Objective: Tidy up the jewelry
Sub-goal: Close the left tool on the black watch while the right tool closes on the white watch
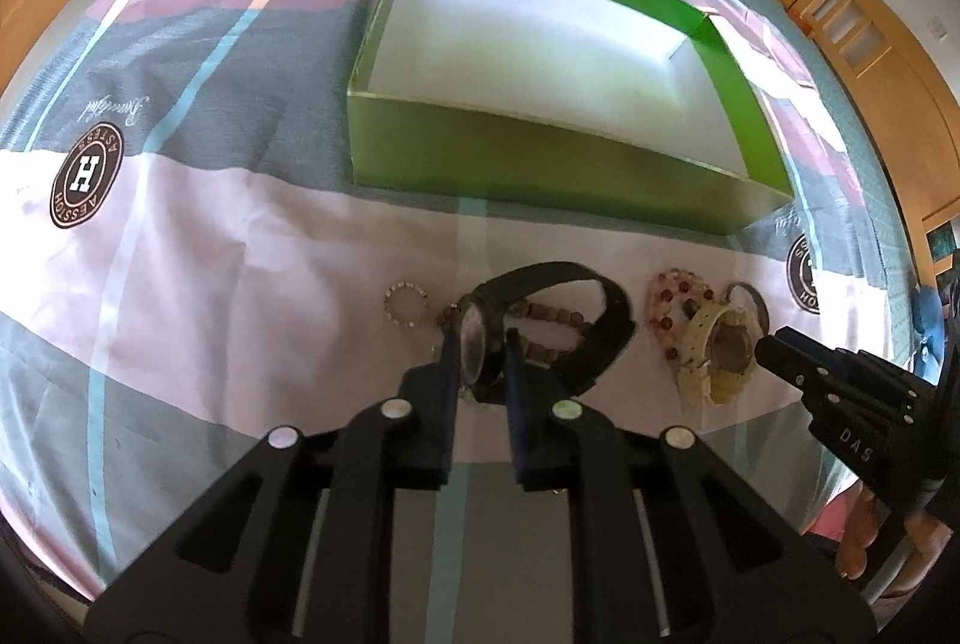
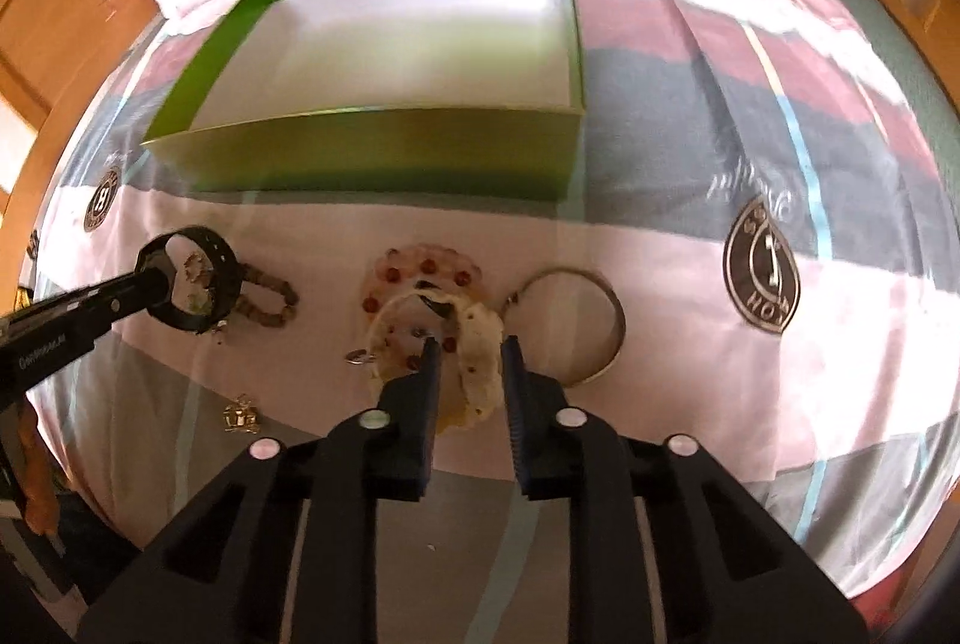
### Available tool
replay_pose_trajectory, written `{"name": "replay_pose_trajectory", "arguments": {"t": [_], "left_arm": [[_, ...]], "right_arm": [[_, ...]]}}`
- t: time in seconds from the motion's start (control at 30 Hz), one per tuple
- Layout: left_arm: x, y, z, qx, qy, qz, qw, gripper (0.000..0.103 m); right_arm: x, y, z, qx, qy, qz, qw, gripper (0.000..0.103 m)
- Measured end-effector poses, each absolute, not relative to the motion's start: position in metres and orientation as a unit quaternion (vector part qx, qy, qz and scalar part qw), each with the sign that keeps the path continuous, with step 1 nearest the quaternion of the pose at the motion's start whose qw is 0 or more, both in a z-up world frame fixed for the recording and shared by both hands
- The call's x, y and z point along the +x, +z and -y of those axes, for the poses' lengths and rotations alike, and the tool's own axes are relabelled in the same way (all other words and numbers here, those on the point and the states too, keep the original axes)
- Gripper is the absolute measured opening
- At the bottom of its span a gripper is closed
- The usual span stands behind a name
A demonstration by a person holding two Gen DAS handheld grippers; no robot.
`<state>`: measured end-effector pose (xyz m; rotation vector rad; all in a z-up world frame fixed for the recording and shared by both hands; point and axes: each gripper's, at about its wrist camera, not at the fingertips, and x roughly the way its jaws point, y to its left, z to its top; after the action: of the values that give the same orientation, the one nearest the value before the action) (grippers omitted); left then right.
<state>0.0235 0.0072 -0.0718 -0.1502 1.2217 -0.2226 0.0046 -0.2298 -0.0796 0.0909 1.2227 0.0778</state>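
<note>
The jewelry lies in a rough row on the striped pink and grey bedsheet (image 1: 198, 248), just in front of the open green cardboard box with a white floor (image 1: 540, 164). That layout suits the task: each piece can be lifted and carried a short way forward over the near wall of the box, which holds nothing so far.

The left gripper (image 1: 483, 344) has its jaws closed narrowly on the case of the black-strapped wristwatch (image 1: 558, 332), gripping the dial edge-on so the glass stands upright between them. The strap loops away to the right and back, so the watch's long axis runs roughly across the view, parallel to the box's near wall. It lies over a string of brown wooden beads (image 1: 552, 326), and whether it has left the sheet cannot be told. A small ring of pale beads (image 1: 407, 303) sits just to its left.

The right gripper (image 2: 468, 344) has its jaws set around the band of the cream-coloured wristwatch (image 2: 480, 344), one finger inside the loop and one outside; contact looks likely but is not certain. That loop stands on edge, opening toward the camera, over a pink and red beaded bracelet (image 2: 420, 272). A plain metal bangle (image 2: 600, 320) lies just beside it on the right, and a small gold charm (image 2: 241, 415) rests nearer the camera on the left.
</note>
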Motion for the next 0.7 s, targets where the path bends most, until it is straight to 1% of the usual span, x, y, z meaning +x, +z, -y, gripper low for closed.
{"name": "replay_pose_trajectory", "arguments": {"t": [0.13, 0.23, 0.3, 0.37, 0.53, 0.57, 0.67, 0.7], "left_arm": [[0.024, -0.078, -0.003, -0.062, -0.102, -0.579, 0.806, 0.015], [0.026, -0.083, -0.005, -0.062, -0.092, -0.587, 0.802, 0.019], [0.027, -0.084, -0.010, -0.066, -0.086, -0.588, 0.801, 0.027], [0.030, -0.087, -0.014, -0.071, -0.080, -0.591, 0.799, 0.030], [0.036, -0.098, -0.014, -0.081, -0.076, -0.601, 0.791, 0.031], [0.036, -0.099, -0.011, -0.077, -0.076, -0.602, 0.791, 0.030], [0.035, -0.104, -0.003, -0.059, -0.080, -0.607, 0.789, 0.013], [0.035, -0.104, -0.001, -0.054, -0.078, -0.606, 0.790, 0.011]], "right_arm": [[0.005, -0.089, 0.226, 0.034, 0.034, -0.584, 0.811, 0.027], [0.006, -0.098, 0.220, 0.017, 0.030, -0.589, 0.808, 0.027], [0.007, -0.102, 0.219, 0.010, 0.027, -0.589, 0.807, 0.027], [0.008, -0.106, 0.217, 0.002, 0.025, -0.590, 0.807, 0.027], [0.009, -0.113, 0.215, -0.004, 0.020, -0.592, 0.805, 0.025], [0.010, -0.113, 0.215, -0.006, 0.018, -0.592, 0.806, 0.020], [0.010, -0.113, 0.216, -0.009, 0.021, -0.590, 0.807, 0.018], [0.010, -0.113, 0.217, -0.006, 0.024, -0.589, 0.807, 0.018]]}}
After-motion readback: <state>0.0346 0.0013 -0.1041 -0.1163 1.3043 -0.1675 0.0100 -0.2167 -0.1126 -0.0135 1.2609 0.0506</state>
